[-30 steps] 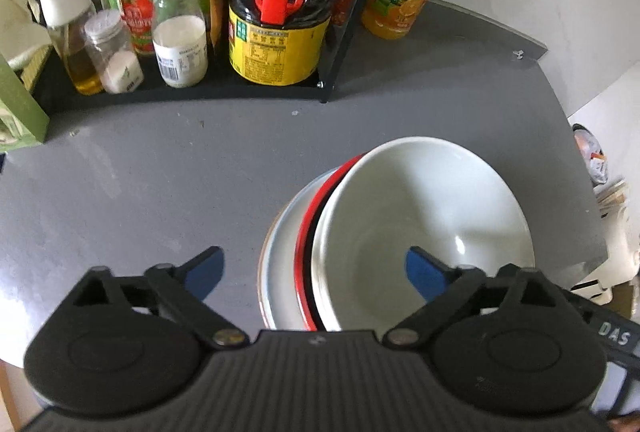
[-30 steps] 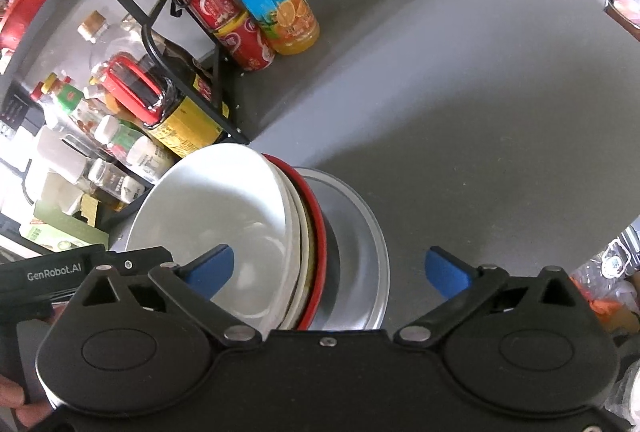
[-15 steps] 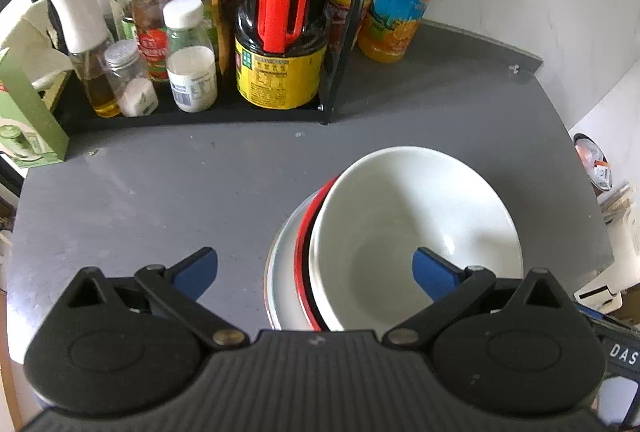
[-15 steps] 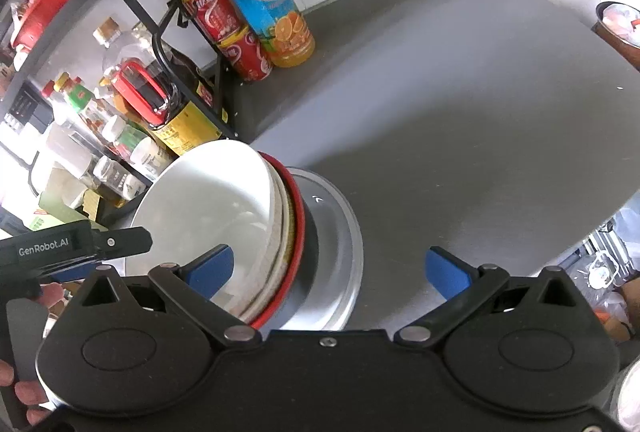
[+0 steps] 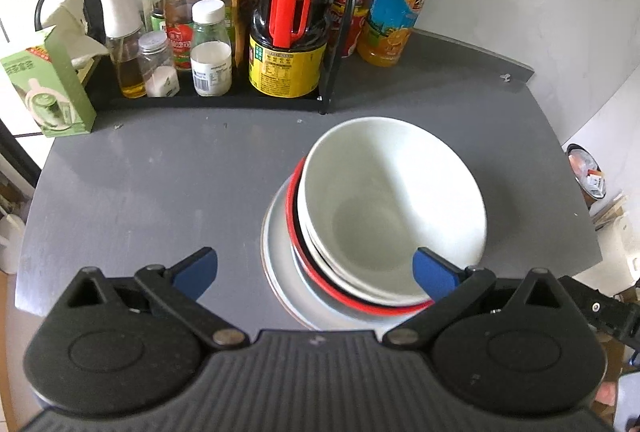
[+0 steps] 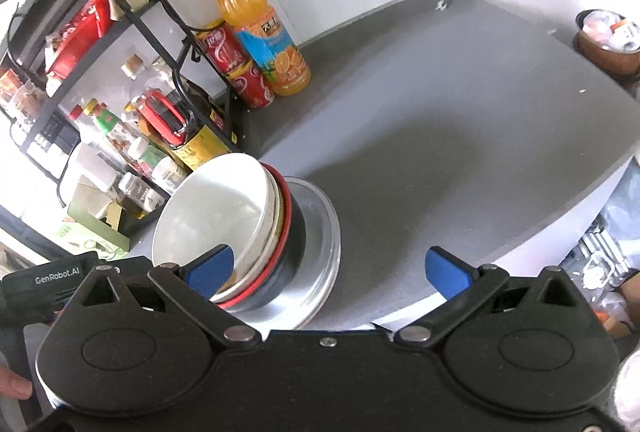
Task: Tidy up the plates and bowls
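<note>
A stack stands on the grey table (image 5: pixel 160 184): a large white bowl (image 5: pixel 392 208) on top, a second white bowl under it, then a red-rimmed black bowl (image 5: pixel 298 232), all on a pale plate (image 5: pixel 276 256). My left gripper (image 5: pixel 316 268) hangs open above and in front of the stack, holding nothing. In the right wrist view the same white bowl (image 6: pixel 216 208), red-rimmed bowl (image 6: pixel 284 232) and plate (image 6: pixel 324 252) sit at lower left. My right gripper (image 6: pixel 328 268) is open and empty, its left finger over the bowl's rim.
A black wire rack (image 5: pixel 332 32) with sauce bottles and jars lines the table's back. An orange drink bottle (image 5: pixel 396 0) and red cans (image 6: pixel 236 64) stand beside it. A green box (image 5: pixel 48 88) is at the far left. A bowl of scraps (image 6: pixel 608 36) sits off the right edge.
Both grippers have pulled back and up from the stack, so more of the table and rack shows. The bowls and plate have stayed in place.
</note>
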### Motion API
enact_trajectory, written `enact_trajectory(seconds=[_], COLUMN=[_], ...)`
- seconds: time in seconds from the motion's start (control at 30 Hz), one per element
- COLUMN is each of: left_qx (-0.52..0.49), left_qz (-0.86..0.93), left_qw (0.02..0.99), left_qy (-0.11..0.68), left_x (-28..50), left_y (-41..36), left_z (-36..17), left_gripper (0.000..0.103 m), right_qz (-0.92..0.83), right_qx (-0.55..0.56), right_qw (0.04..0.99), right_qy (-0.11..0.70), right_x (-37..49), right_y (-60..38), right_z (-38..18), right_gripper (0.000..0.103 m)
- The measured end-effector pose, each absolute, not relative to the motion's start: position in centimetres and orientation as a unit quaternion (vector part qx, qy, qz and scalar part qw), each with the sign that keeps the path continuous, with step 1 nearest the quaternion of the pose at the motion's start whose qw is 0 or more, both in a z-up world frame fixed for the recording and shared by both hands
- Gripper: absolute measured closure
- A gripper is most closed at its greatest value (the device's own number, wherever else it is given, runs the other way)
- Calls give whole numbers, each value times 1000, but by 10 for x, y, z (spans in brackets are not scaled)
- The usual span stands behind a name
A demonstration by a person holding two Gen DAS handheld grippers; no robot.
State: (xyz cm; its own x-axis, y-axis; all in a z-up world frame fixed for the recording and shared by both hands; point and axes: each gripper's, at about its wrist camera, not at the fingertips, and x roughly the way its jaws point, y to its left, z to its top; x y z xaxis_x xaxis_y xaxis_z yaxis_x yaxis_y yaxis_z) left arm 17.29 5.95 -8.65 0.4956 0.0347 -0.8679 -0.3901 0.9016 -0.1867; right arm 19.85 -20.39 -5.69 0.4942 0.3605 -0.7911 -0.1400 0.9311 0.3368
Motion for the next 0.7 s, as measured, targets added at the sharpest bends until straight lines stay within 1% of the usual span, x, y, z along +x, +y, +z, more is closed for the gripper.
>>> enact_trajectory(seconds=[0.7], left_qx=[-186], left_qz=[116], left_qw=[877], left_qy=[428], left_x=[76], left_y=[31], left_z=[-22], left_gripper=[0], right_qz=[134], right_qx=[79], right_qw=[891], right_qy=[427], right_x=[122], right_y=[-221], right_z=[12], right_gripper=[0])
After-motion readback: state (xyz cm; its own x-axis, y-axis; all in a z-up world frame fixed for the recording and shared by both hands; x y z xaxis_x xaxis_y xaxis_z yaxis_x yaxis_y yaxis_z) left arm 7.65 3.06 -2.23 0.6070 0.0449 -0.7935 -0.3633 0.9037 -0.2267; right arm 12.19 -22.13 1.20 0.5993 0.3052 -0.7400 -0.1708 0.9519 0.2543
